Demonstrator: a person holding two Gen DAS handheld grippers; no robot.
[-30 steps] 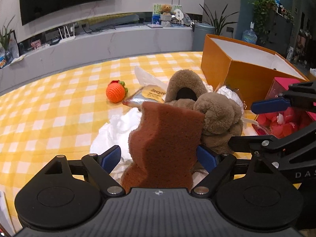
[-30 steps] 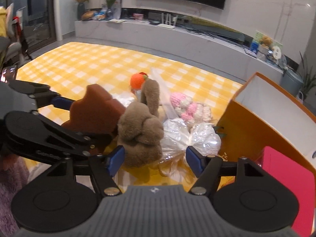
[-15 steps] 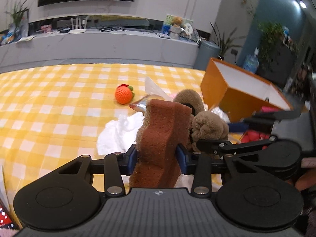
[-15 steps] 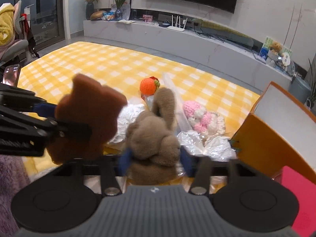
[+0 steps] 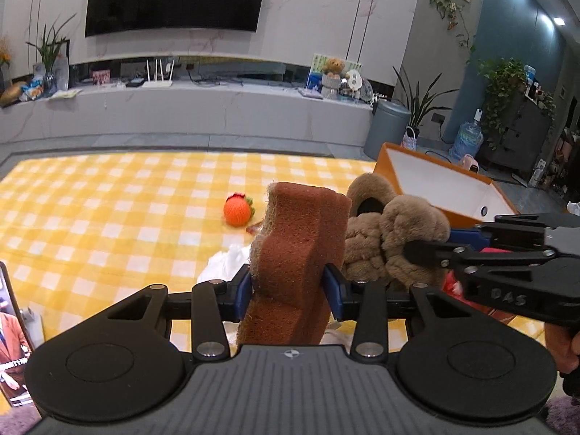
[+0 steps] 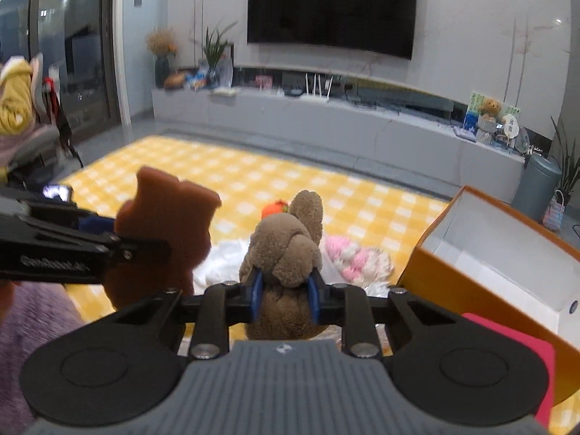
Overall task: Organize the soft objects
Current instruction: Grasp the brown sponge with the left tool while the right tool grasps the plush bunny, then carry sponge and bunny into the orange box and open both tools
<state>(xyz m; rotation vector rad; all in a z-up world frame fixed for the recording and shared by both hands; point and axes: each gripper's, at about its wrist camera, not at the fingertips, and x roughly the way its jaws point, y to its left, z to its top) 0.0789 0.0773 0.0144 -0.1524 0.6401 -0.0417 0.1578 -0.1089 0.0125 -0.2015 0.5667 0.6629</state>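
My left gripper had its jaws clamped on a brown sponge, which stood upright between the blue pads, its wavy edge facing the left and its rough green-brown face turned away from me. My right gripper had its jaws closed on a brown plush toy, squeezing its body low down while its rounded ear rose above. Seen from the left wrist, the plush toy hung just beside the sponge on its right, with the right gripper reaching in from that side. Seen from the right wrist, the sponge sat to the left of the plush toy, held up by the left gripper. Both soft things were lifted above the yellow checked cloth covering the surface. An orange knitted ball lay on the cloth beyond the sponge, and a crumpled white bag lay nearer, partly hidden behind my jaws. A pink and white knitted toy rested on the cloth to the right of the plush toy, near the open orange box, whose white inside faced me.
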